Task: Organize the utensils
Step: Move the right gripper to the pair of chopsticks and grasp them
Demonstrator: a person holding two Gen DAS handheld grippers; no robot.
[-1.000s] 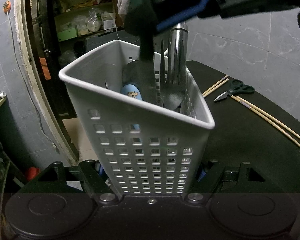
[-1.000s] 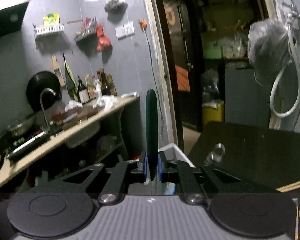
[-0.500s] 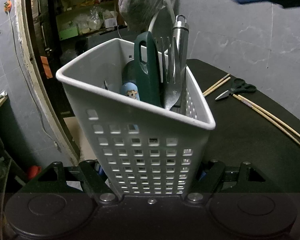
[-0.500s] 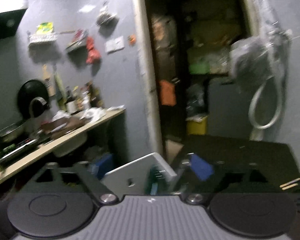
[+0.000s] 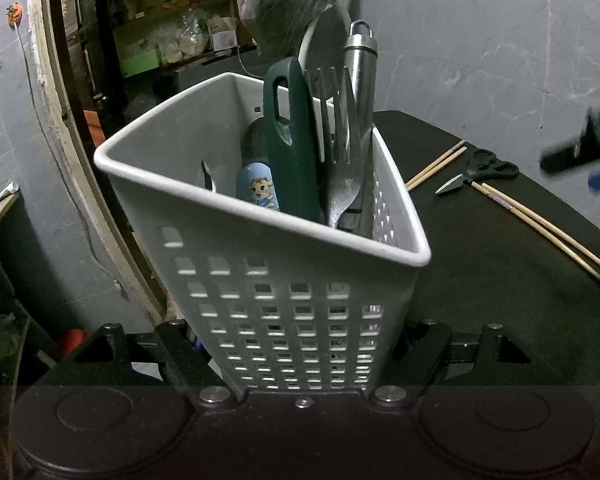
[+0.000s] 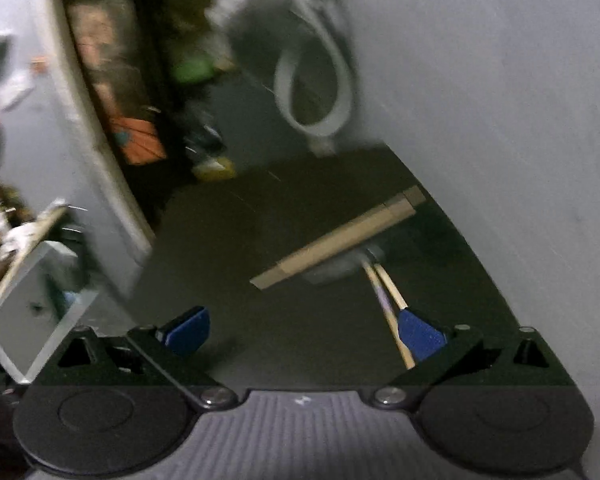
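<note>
A: Logging the step in hand: the left tongs (image 5: 300, 344) are clamped on the base of the white caddy (image 5: 284, 280), holding it upright at the table (image 5: 480, 280) edge. The right tongs (image 6: 304, 332) are spread wide, nothing between the blue pads (image 6: 420, 334).

B: Caddy contents?

A: Green-handled utensil (image 5: 294, 148), fork (image 5: 340, 152) tines up, steel handle (image 5: 362, 68), and a small blue cartoon handle (image 5: 258, 192), all standing inside. The caddy has a perforated wall and a smooth rim, with no damage seen.

B: Remaining items?

A: Chopsticks (image 5: 540, 228) and scissors (image 5: 480, 170) lie loose on the table, right of the caddy and well apart from it. The right wrist view is blurred, but chopsticks (image 6: 384, 296) show close ahead of the right pad.

B: Next move?

A: Judged: lower the open right tongs over one loose piece, close across it low to the table, lift, and drop it into the caddy. Thin chopsticks may roll or slip.
</note>
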